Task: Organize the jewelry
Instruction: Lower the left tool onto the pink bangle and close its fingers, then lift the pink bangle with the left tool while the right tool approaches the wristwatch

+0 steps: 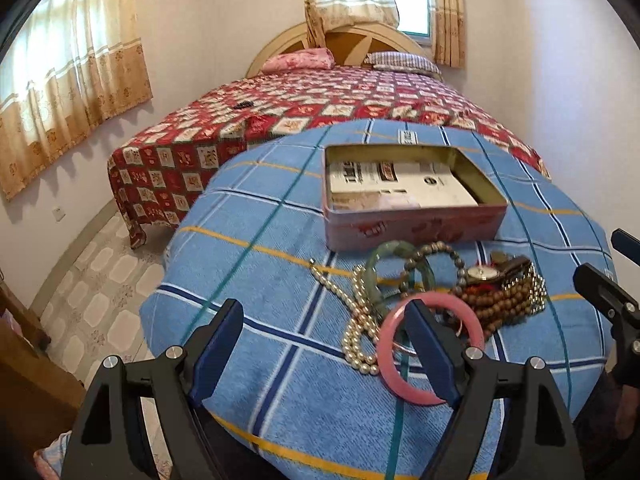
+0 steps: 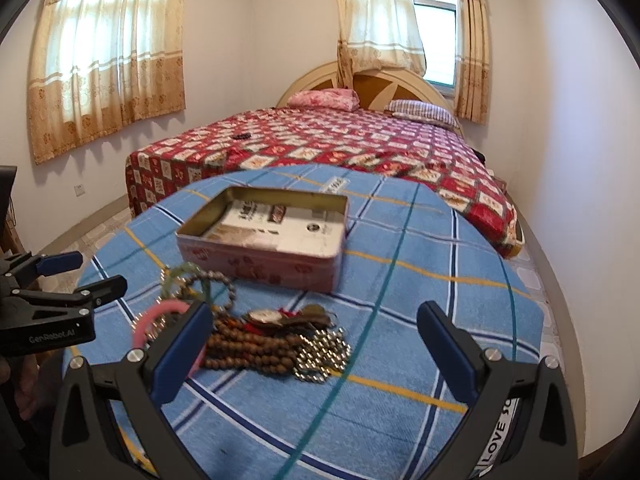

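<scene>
The open pink rectangular metal tin [image 1: 412,224] lies lengthwise across the blue checked cloth [image 1: 280,360], behind the jewelry heap with its pink bangle [image 1: 394,344]. Left gripper [image 1: 324,344] and right gripper [image 2: 316,344] both gape wide, empty.

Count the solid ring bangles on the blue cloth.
2. The pink bangle lies nearest, around the left hand-held gripper's right finger. The green bangle lies behind it, near the pink tin, tangled with beads. Others may hide under the pile.

Black grippers, blue-padded fingers [image 1: 434,356], silver screws
</scene>
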